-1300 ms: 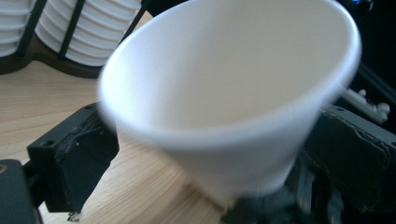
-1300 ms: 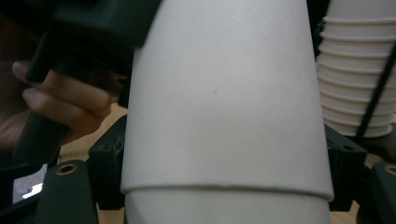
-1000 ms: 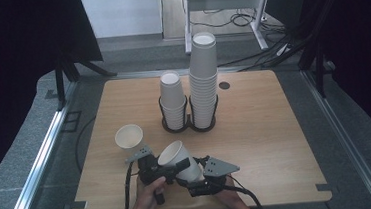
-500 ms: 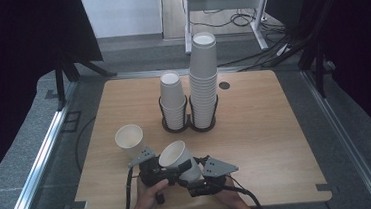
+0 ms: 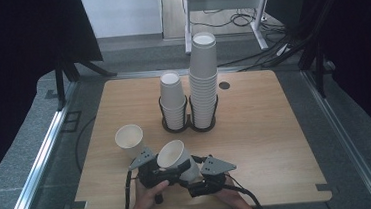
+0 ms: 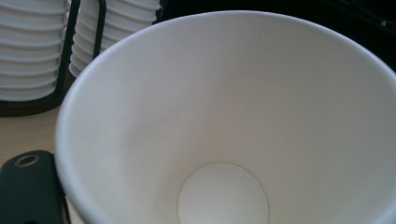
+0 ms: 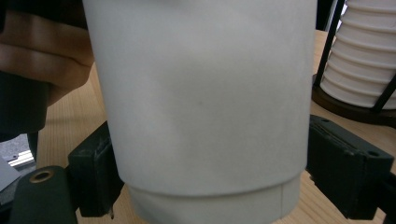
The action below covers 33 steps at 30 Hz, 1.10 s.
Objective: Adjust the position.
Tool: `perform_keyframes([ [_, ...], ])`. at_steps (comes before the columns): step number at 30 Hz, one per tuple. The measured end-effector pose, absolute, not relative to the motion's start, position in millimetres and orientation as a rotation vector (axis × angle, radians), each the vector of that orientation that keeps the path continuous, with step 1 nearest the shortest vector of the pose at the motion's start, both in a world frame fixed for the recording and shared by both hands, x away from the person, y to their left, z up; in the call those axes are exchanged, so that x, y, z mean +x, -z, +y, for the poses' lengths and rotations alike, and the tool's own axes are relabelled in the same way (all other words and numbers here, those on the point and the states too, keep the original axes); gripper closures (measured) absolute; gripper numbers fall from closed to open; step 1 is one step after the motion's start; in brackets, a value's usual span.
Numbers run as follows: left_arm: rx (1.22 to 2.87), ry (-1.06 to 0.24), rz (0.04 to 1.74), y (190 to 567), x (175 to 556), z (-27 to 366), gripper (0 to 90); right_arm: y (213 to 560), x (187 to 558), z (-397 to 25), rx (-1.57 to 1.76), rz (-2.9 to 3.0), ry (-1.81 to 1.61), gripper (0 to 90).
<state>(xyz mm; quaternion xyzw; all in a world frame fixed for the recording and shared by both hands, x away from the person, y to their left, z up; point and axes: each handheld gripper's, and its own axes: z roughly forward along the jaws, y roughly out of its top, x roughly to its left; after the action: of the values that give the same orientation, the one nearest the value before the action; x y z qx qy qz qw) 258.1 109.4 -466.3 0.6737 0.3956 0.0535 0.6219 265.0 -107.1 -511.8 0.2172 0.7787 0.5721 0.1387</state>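
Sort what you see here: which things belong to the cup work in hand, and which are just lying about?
In the job: held paper cup, left gripper, right gripper, loose cup, two cup stacks in the black holder.

Lying about: metal frame, floor cables.

High view overhead; gripper views close — share cup [image 5: 174, 155].

Black tongs [image 5: 181, 171], grey three-cornered plates.

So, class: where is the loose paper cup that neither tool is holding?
In the high view the loose cup stands upright on the table's left half, just ahead and left of the left tool, nearer the person than the two cup stacks.
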Motion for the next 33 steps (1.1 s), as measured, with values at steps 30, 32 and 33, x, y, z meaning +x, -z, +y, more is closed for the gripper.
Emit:
perform_keyframes([
  [30,1.534,-0.258,0.912,449.7,254.8,126.6,12.9,513.9,266.0,-106.7,0.636,2.273,-1.621,14.6],
  [32,1.544,-0.290,0.912,447.0,254.0,128.4,12.9,513.8,266.1,-106.8,0.638,2.272,-1.621,14.8],
  [33,1.546,-0.302,0.913,446.2,253.8,128.9,12.9,513.8,266.1,-106.9,0.640,2.270,-1.621,15.0],
])
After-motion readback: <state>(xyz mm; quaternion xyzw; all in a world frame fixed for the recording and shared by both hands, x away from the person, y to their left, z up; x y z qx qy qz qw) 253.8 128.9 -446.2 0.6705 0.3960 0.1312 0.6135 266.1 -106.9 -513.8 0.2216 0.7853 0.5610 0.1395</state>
